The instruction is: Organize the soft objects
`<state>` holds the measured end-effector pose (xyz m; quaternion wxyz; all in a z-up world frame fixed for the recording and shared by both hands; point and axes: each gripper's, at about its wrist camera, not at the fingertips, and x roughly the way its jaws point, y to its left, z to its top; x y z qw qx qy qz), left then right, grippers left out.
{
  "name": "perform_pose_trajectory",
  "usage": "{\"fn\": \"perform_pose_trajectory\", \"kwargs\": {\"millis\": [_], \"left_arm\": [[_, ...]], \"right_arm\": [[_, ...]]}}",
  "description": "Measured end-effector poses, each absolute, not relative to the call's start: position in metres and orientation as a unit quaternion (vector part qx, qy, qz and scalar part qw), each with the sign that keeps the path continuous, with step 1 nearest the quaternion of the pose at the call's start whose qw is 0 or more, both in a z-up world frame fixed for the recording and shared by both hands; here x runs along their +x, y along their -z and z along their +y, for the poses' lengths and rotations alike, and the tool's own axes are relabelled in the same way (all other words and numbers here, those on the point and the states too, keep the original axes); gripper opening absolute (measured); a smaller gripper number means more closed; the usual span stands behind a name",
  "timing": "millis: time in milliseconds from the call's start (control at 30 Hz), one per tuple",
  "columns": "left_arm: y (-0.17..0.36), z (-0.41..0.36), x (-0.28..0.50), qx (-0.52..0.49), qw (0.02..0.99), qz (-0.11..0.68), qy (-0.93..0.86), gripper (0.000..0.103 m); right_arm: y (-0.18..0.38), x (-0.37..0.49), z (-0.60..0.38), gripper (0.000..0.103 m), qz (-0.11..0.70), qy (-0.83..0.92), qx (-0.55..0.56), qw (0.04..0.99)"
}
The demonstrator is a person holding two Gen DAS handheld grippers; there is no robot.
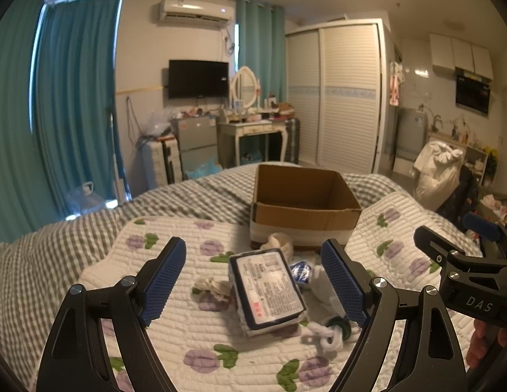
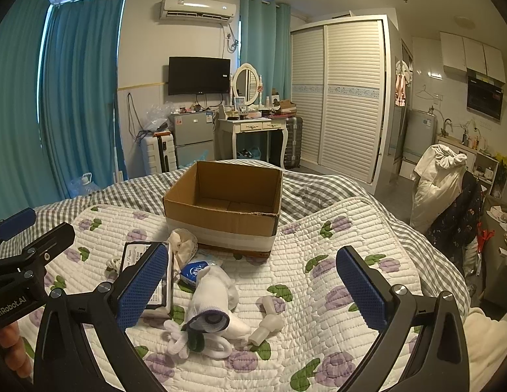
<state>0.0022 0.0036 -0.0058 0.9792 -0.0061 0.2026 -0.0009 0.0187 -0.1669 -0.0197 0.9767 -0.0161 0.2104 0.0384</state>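
An open cardboard box (image 1: 305, 205) (image 2: 225, 202) stands empty on the quilted bed. In front of it lies a pile of soft things: a tissue pack (image 1: 268, 289) (image 2: 155, 281), a cream cloth (image 1: 281, 241) (image 2: 184, 240), a small blue packet (image 1: 300, 271) (image 2: 194, 271), a white mesh-wrapped bundle (image 2: 214, 300) (image 1: 325, 287), a white cord with a green piece (image 1: 331, 333) (image 2: 188, 339) and a small white plastic piece (image 2: 266, 323). My left gripper (image 1: 253, 284) is open, hovering over the tissue pack. My right gripper (image 2: 253, 294) is open, above the bundle.
The flowered quilt (image 2: 335, 261) lies over a grey checked cover (image 1: 73, 228). Beyond the bed are a dressing table (image 2: 253, 127), a small fridge (image 2: 191, 137), suitcases, a wardrobe (image 2: 345, 98) and a chair with clothes (image 2: 443, 179) at the right.
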Motion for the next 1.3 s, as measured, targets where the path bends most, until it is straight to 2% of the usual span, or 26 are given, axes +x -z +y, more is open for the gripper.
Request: {"fn": "perform_pose_trajectory", "kwargs": {"millis": [1300], "left_arm": [[0.0094,0.0048,0.0026,-0.005,0.978,0.206,0.0,0.086]], "right_arm": [[0.0222,0.0207,-0.1643,0.103,0.214,-0.038,-0.017,0.976]]}}
